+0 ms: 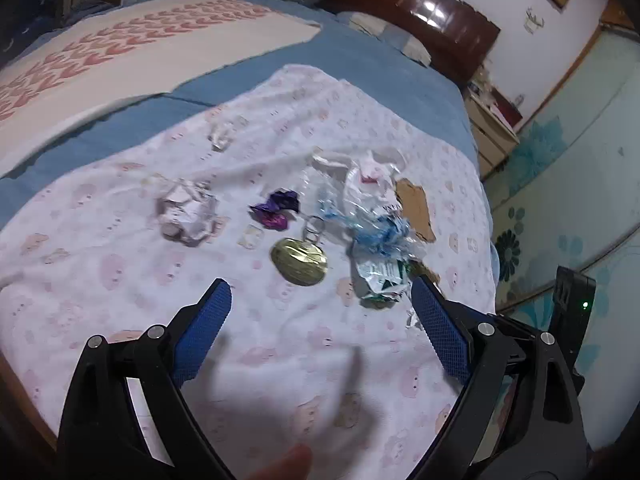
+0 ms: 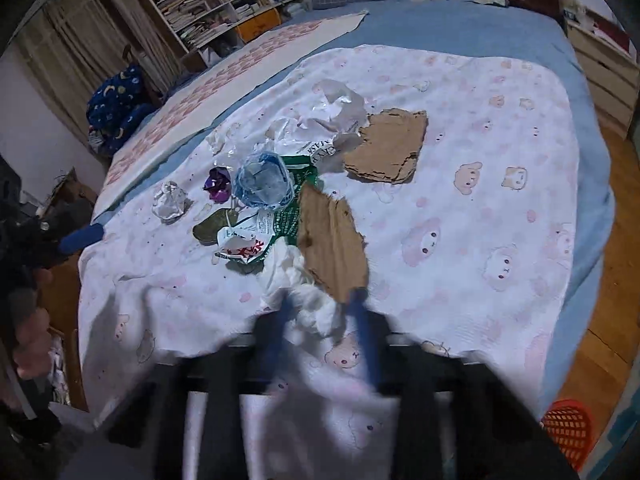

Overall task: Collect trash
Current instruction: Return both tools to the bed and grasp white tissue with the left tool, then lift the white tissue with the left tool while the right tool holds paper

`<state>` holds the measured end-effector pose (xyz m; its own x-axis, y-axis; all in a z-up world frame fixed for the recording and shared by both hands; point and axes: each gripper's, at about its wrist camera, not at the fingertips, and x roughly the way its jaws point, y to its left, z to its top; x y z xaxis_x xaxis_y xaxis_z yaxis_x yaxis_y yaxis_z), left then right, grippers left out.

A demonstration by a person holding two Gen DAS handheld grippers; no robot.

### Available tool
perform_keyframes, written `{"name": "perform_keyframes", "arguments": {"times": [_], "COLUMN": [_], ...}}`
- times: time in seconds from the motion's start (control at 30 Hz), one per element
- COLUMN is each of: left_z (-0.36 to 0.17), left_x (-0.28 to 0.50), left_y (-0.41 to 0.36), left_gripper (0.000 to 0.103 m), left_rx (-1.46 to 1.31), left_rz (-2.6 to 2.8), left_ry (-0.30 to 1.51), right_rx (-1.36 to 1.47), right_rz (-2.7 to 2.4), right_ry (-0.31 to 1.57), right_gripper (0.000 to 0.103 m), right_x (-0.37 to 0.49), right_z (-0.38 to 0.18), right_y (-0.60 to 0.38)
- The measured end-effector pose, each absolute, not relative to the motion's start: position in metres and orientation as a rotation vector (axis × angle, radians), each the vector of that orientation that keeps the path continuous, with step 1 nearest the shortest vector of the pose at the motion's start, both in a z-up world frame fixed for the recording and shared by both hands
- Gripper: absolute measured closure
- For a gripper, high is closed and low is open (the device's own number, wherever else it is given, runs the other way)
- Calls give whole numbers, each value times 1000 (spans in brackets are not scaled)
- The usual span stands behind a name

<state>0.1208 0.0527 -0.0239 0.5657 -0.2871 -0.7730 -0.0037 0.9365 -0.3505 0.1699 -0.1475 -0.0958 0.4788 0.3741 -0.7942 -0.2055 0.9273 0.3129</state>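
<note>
Trash is seen scattered on a white blanket printed with pink cartoon faces (image 2: 500, 200), spread over a blue bedsheet (image 1: 360, 64). The right gripper (image 2: 320, 308) is blurred, but its blue fingers (image 2: 362, 332) are drawn narrow and a crumpled white tissue wad (image 2: 316, 304) is pinched between them at the near edge of the pile (the nearest piece, so likely picked first). Just beside the wad, a torn brown cardboard strip (image 2: 332, 240) is laid with its long axis running away from the gripper, toward the far side of the bed; it touches or overlaps the wad, and which cannot be told. A second, wider torn cardboard piece (image 2: 388, 144) is seen beyond it, lying flat.

The left gripper (image 1: 320, 312) is held above the blanket with jaws spread wide and nothing between them. Ahead of it, a flattened gold foil disc (image 1: 299, 260), a purple foil wrapper (image 1: 276, 210), a blue-and-clear crumpled plastic film (image 1: 380, 232) and a crumpled white paper ball (image 1: 186, 210) are spread apart, flat on the cloth. The wide opening is judged as readiness for the gold disc or the green-and-white printed wrapper (image 1: 380, 280) near its right pad.

An orange mesh basket (image 2: 568, 428) is seen on the wooden floor, probably the destination.
</note>
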Motion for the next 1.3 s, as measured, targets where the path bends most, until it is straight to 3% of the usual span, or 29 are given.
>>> {"name": "perform_keyframes", "arguments": {"times": [0.37, 0.77, 0.8, 0.87, 0.93, 1.07, 1.3], "left_z": [-45, -89, -92, -93, -93, -88, -56], "left_x": [128, 150, 151, 151, 151, 150, 128], "left_y": [-11, -88, -90, -93, -96, -92, -75], "left_gripper": [12, 13, 15, 38, 82, 88, 89], "left_rx": [-215, -93, -89, -71, -27, -69, -83], "left_rz": [-285, -298, -290, -272, -245, -249, -210], "left_ry": [1054, 1141, 1147, 1143, 1126, 1125, 1029], "right_rx": [255, 381, 385, 384, 392, 398, 397], "right_rz": [400, 329, 323, 317, 310, 298, 313], "right_ry": [968, 899, 896, 893, 895, 892, 866], "right_gripper": [87, 87, 87, 87, 87, 87, 87], "right_x": [166, 133, 131, 129, 126, 123, 119], "right_z": [-78, -50, -50, -49, -50, -50, -41], "right_y": [-163, -244, -250, -256, -266, -279, -285]}}
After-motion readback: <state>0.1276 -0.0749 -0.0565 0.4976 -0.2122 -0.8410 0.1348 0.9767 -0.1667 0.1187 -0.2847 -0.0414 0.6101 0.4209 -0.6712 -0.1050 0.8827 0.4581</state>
